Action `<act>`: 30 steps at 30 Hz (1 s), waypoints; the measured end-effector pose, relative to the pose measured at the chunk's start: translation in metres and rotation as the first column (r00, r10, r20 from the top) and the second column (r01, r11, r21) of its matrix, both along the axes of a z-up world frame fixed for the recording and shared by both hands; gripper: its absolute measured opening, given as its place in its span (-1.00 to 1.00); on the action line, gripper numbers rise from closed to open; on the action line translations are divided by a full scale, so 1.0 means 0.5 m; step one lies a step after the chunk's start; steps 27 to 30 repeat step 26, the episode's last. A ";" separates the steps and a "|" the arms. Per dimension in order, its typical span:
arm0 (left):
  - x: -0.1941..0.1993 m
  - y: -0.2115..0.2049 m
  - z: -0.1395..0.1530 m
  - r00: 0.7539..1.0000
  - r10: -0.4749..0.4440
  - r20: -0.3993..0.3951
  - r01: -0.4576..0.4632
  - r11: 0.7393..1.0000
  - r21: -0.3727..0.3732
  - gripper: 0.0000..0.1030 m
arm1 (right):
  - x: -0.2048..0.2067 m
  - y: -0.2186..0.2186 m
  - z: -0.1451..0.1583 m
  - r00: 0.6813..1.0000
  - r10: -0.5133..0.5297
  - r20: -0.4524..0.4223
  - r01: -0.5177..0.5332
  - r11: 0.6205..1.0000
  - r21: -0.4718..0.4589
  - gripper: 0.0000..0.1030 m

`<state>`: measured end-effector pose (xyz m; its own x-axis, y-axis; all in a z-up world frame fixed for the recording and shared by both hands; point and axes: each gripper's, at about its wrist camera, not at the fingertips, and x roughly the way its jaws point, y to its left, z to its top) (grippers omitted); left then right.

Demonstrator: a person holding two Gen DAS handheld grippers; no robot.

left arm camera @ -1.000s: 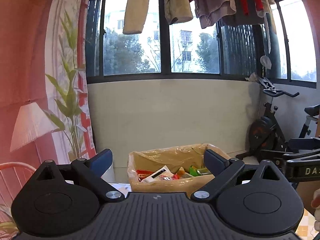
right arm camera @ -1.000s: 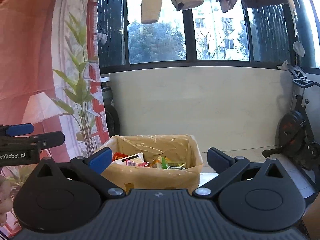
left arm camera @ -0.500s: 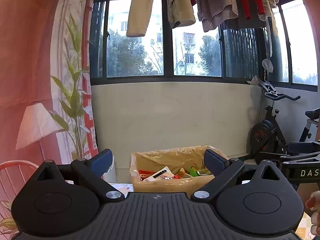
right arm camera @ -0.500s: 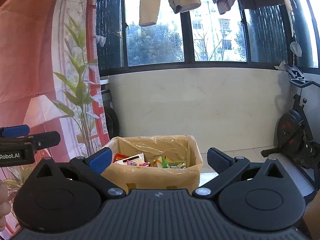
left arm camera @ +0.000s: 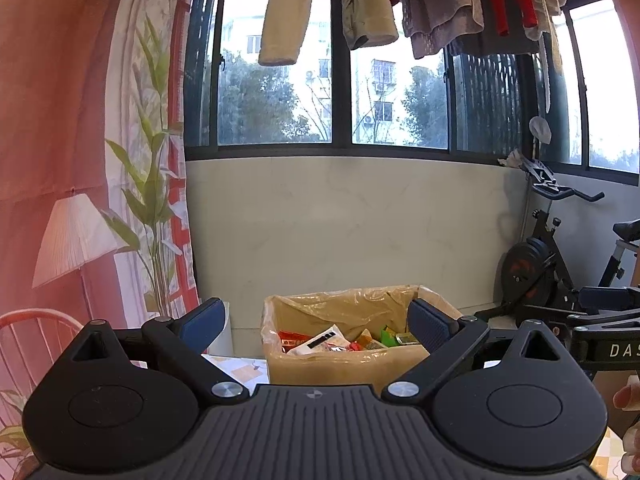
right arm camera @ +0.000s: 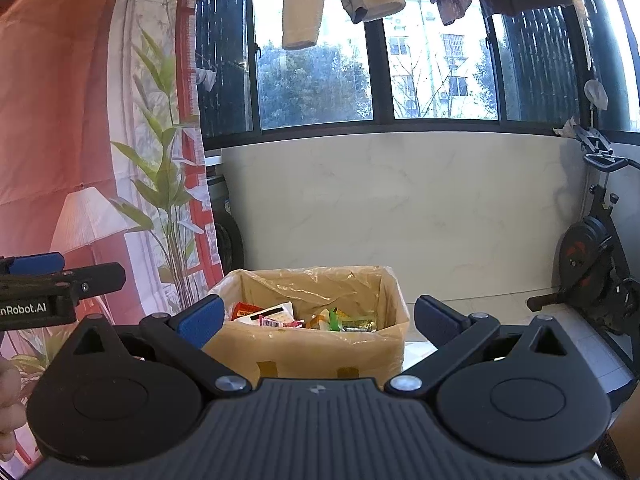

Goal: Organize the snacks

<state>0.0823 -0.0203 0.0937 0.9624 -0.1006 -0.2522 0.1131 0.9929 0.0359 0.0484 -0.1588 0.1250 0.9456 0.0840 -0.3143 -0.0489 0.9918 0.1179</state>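
A cardboard box [left arm camera: 320, 364] [right arm camera: 304, 352] lined with clear plastic stands ahead of both grippers. Inside lie several snack packets [left arm camera: 320, 340] [right arm camera: 280, 316] in red, white, orange and green. My left gripper [left arm camera: 314, 326] is open, nothing between its blue pads, held level in front of the box. My right gripper [right arm camera: 318, 320] is open too and holds nothing; the box shows between its fingers. The right gripper's side [left arm camera: 608, 344] shows at the right edge of the left wrist view. The left gripper's side [right arm camera: 52, 288] shows at the left edge of the right wrist view.
A patterned tabletop [left arm camera: 236, 370] lies under the box. A printed curtain [right arm camera: 80, 140] hangs at left. An exercise bike [left arm camera: 540, 268] [right arm camera: 596, 272] stands at right by a low white wall [right arm camera: 400, 208]. Clothes [left arm camera: 360, 4] hang over the window. A person's fingers [left arm camera: 628, 396] show at the edge.
Both views have tilted up slightly, so the box sits a little lower in frame. Both grippers stay open and empty.
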 end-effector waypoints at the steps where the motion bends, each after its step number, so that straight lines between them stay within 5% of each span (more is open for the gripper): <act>1: -0.001 0.002 0.000 1.000 0.002 0.000 -0.002 1.000 -0.003 0.92 | 0.001 0.000 0.000 1.000 0.002 0.000 -0.002 1.000 -0.001 1.00; 30: -0.001 0.009 -0.008 1.000 0.016 -0.021 -0.017 0.999 -0.046 0.92 | 0.001 -0.002 -0.002 1.000 0.006 0.000 -0.006 1.000 -0.001 1.00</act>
